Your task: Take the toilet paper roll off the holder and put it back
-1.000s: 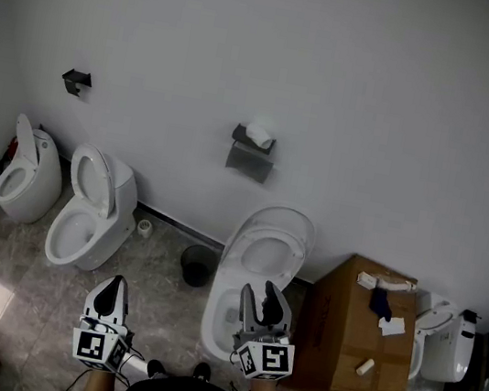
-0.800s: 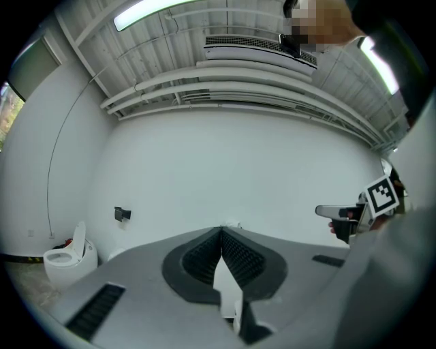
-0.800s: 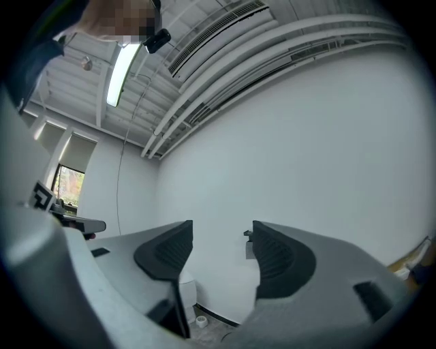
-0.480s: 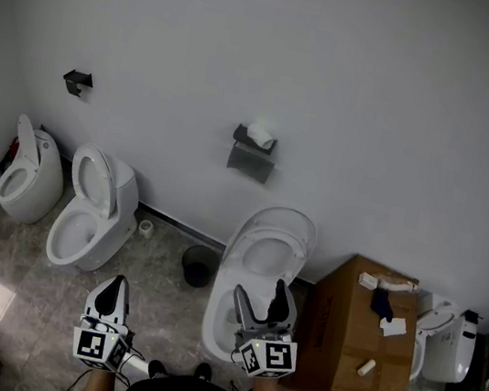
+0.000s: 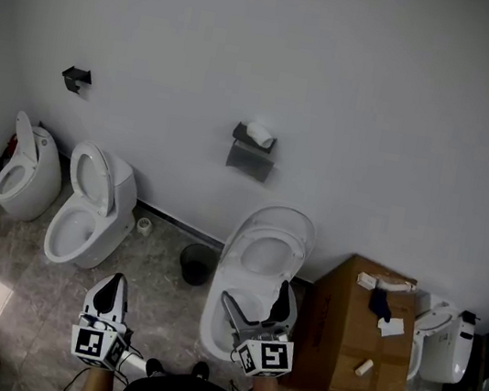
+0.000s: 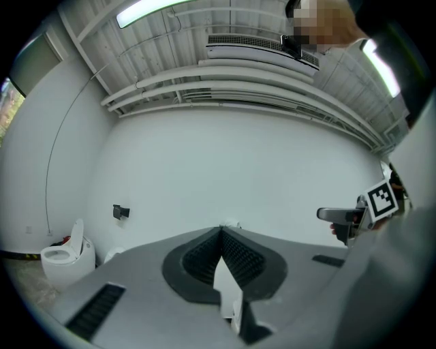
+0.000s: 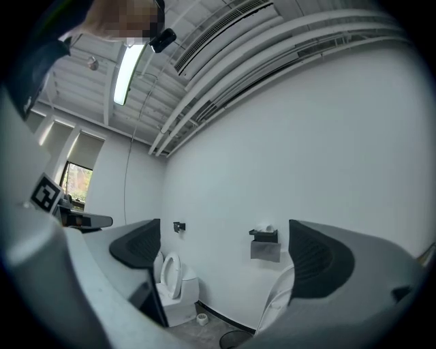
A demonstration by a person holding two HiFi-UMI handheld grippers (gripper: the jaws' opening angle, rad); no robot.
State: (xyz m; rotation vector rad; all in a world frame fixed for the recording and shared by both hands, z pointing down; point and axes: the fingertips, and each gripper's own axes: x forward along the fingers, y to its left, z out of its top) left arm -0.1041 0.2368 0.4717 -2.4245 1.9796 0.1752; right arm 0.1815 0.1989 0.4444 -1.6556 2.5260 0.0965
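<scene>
the right claw (image 5: 255, 296) has just been spreading its jaws, now wide apart and released, with nothing between them. the left claw (image 5: 113, 287) is clenched on nothing. the white toilet paper roll (image 5: 259, 133) sits on the dark wall-mounted holder (image 5: 249, 155) on the far white wall (image 5: 378, 119), well apart from both claws.

The head view looks steeply down, well back from the far wall (image 5: 382, 92). Both gripper views face that wall level; the head and right gripper views share its paper holder (image 5: 252, 149).
</scene>
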